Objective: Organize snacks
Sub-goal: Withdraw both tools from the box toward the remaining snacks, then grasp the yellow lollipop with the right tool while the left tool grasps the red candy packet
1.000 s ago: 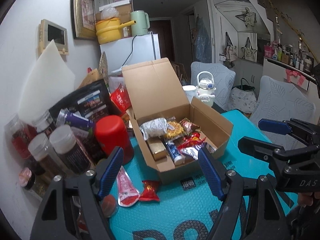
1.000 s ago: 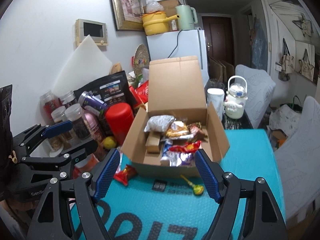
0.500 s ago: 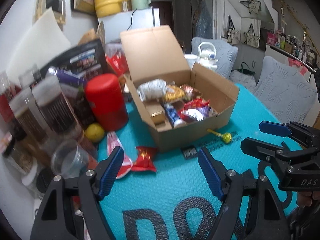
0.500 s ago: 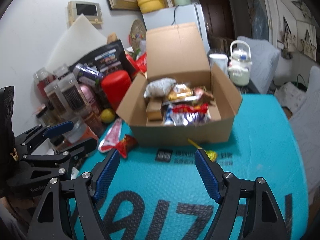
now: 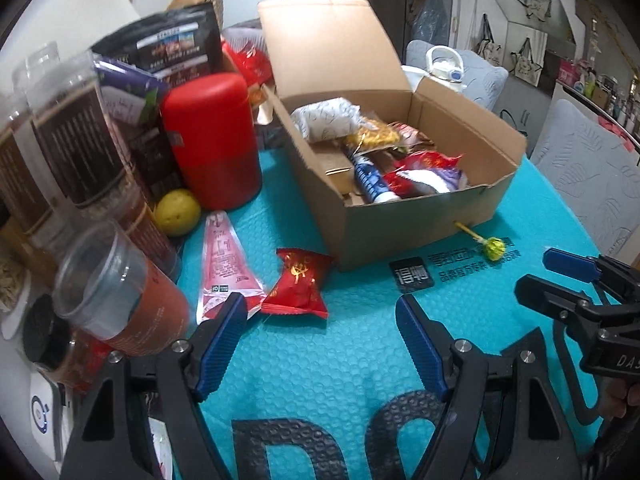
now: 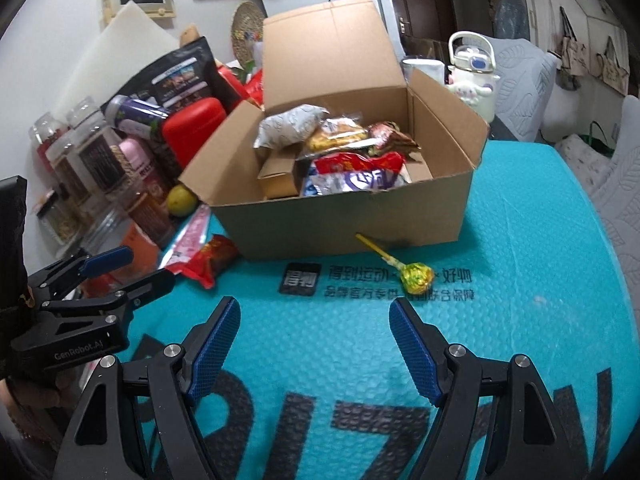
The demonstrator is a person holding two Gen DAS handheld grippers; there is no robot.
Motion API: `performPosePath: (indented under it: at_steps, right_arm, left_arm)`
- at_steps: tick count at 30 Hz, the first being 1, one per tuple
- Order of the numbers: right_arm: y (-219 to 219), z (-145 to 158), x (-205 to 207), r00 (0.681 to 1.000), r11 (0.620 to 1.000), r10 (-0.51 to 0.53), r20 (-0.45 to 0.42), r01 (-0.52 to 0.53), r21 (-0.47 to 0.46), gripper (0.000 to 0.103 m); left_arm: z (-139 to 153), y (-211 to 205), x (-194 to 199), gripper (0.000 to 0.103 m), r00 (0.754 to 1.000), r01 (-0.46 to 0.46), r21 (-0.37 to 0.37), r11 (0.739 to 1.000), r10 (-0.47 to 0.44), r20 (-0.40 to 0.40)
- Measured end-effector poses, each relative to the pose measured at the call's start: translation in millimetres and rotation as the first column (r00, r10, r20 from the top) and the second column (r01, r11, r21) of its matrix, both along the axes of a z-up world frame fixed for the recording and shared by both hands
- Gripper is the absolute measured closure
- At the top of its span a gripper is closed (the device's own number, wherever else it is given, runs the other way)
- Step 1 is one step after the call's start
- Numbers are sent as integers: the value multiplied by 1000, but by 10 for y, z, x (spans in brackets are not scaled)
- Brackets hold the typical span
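An open cardboard box (image 5: 400,216) (image 6: 340,224) holds several wrapped snacks on the teal mat. In front of it lie a red candy packet (image 5: 298,282) (image 6: 208,258), a pink pouch (image 5: 222,268) and a yellow-green lollipop (image 5: 494,248) (image 6: 416,278). My left gripper (image 5: 320,316) is open and empty, just short of the red packet. My right gripper (image 6: 314,316) is open and empty, just short of the lollipop. Each gripper shows in the other's view, the right one (image 5: 568,276) and the left one (image 6: 132,266).
A red canister (image 5: 212,140), a lemon (image 5: 176,212), jars (image 5: 80,152) and dark bags (image 5: 160,44) crowd the left side. A white kettle (image 6: 472,76) stands behind the box. Grey chairs (image 5: 588,176) are at the right.
Both grippers have moved down and forward towards the mat and the loose snacks. The box and snacks appear larger and nearer. Both stay open.
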State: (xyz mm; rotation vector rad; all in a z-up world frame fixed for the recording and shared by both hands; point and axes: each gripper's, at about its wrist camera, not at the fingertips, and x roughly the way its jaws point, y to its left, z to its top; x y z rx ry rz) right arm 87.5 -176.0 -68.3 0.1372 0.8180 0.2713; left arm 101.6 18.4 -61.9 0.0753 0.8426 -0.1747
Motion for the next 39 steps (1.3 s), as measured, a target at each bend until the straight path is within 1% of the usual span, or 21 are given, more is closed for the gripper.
performPosePath:
  at_steps: [8,16,18,20,21,23,24,25,27,29,30,31,33,34,35,36,37,38,39]
  right_arm:
    - [-95,-168,246,999,999,-30,-31,29,-29,25]
    - [-213,-258,434,999,998,-40,-37,39,-52,25]
    - [-240,-290,484,999,997,-39,-37,36,-65,25]
    - [-259,-334,530,999,997,-32,-43,29,-74,25]
    - [-270,-367,561,998,996,-28,-49,24,-81,25]
    - [-285,-423,604,998,996,-22,-61,17,-90,25]
    - [-293,-455,627,998,996,-19,-66,13,-93,25]
    - [-294,-475,644,997,996,-17,-70,10,-94,25]
    - [-304,-529,683,996,995,-12,-84,4,-98,25]
    - [-315,-580,716,995,995,-9,-94,0,-100,26]
    - [-321,-598,727,995,995,-10,-101,-1,-100,28]
    - [-328,-623,742,994,995,-10,-112,-1,-97,36]
    - [-336,-626,744,994,995,-16,-105,6,-100,41]
    - [-333,-622,744,995,995,-15,-104,5,-102,48]
    - [-337,-621,746,994,994,-19,-108,7,-107,57]
    - [-342,-619,742,994,994,-25,-109,12,-112,62]
    - [-347,-616,738,994,993,-29,-110,16,-114,70]
    - [-354,-614,727,993,994,-27,-115,15,-109,73]
    - [-357,-608,714,993,994,-27,-115,15,-106,74]
  left_arm:
    - [-255,28,307,26,999,-34,22,999,34,-38]
    - [-462,22,566,27,996,-43,53,998,47,-77]
    - [-508,13,615,30,995,-45,62,997,50,-87]
    - [-552,-4,646,40,994,-44,69,997,51,-102]
    - [-568,-13,650,42,993,-46,69,997,53,-108]
    - [-615,-22,674,53,991,-44,59,997,51,-126]
    - [-643,-30,693,57,989,-41,51,998,48,-140]
    - [-664,-36,703,58,988,-38,47,998,45,-145]
    - [-662,-56,700,60,991,-35,56,998,41,-127]
    - [-660,-73,696,63,991,-30,59,998,37,-127]
    - [-659,-83,694,63,991,-29,58,998,36,-129]
    - [-656,-89,690,64,991,-28,57,998,35,-130]
    - [-648,-97,667,64,990,-27,51,998,34,-134]
    - [-644,-104,658,64,990,-27,53,998,34,-135]
    - [-639,-117,640,64,990,-26,55,998,34,-135]
    - [-632,-120,623,64,990,-27,55,998,34,-136]
    - [-624,-116,610,64,990,-28,53,998,35,-136]
    - [-617,-119,591,64,990,-29,51,998,35,-136]
    - [-602,-118,561,64,990,-29,49,998,36,-134]
